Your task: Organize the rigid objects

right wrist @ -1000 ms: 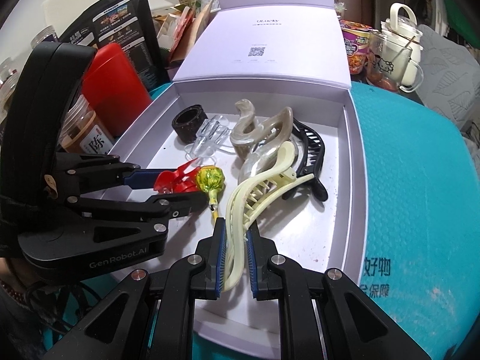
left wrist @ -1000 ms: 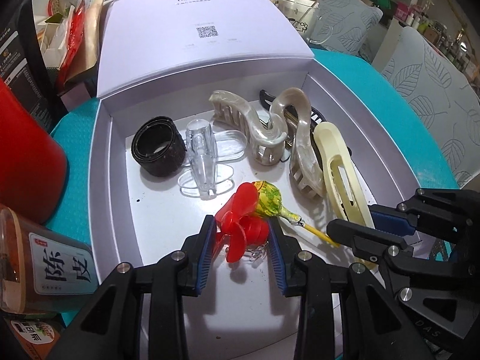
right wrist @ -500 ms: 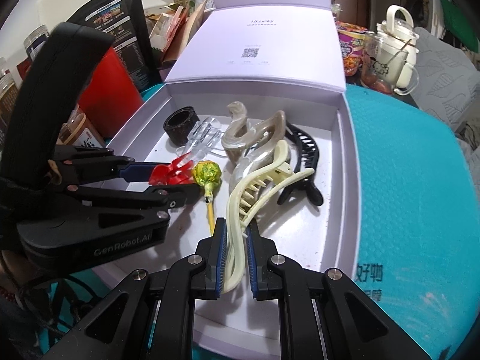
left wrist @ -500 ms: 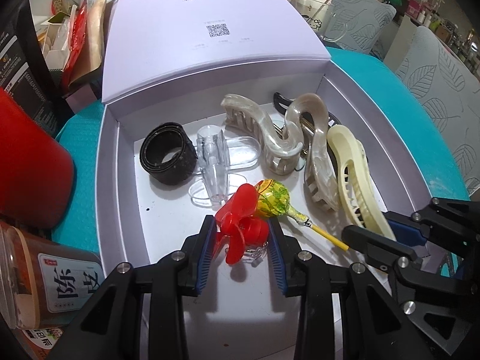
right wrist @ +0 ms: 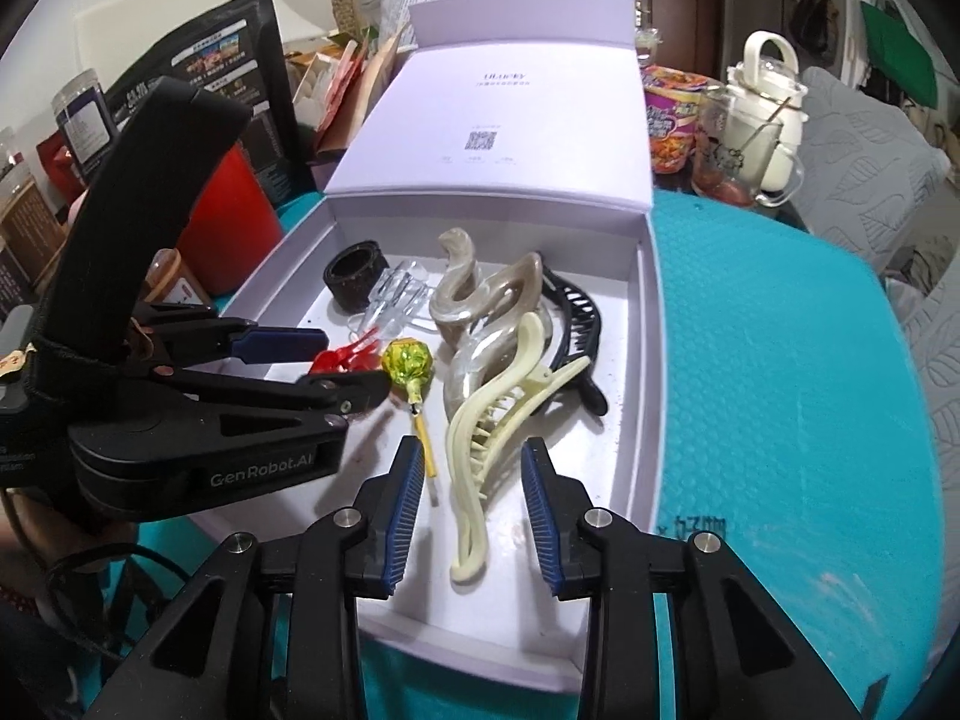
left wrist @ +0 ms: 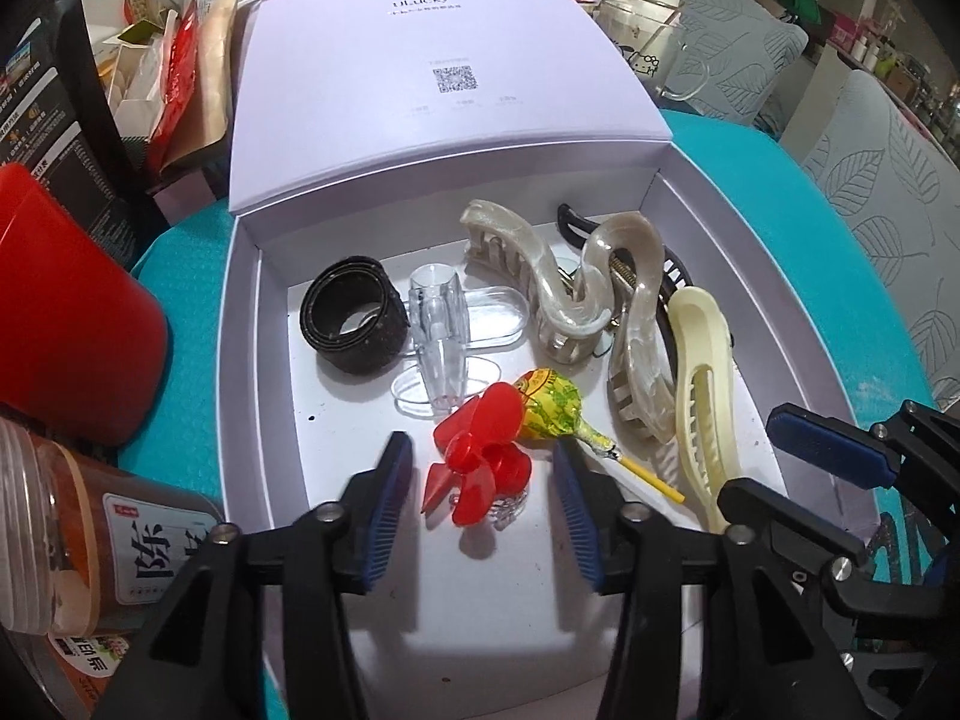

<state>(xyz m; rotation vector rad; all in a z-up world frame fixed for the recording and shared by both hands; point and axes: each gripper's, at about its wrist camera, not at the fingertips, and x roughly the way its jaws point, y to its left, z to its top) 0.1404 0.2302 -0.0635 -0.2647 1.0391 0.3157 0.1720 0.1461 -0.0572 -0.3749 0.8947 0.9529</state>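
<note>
Table (right wrist: 780,360) topped with a teal textured mat. Open pale lilac box (left wrist: 240,360) sits directly on it, lid folded back behind. Left of the box: red container (left wrist: 66,312), and nearer the camera a clear jar (left wrist: 90,540) with brown contents and a printed label. Behind the box to the left: black printed package (right wrist: 240,78) standing upright, plus a clutter of bags. Behind the box to the right: purple snack cup (right wrist: 672,126) and a glass mug (right wrist: 732,150) with white lid.

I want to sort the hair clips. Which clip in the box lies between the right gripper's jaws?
The cream clip, long and pale yellow. The pearl clips and black clip lie farther back.
</note>
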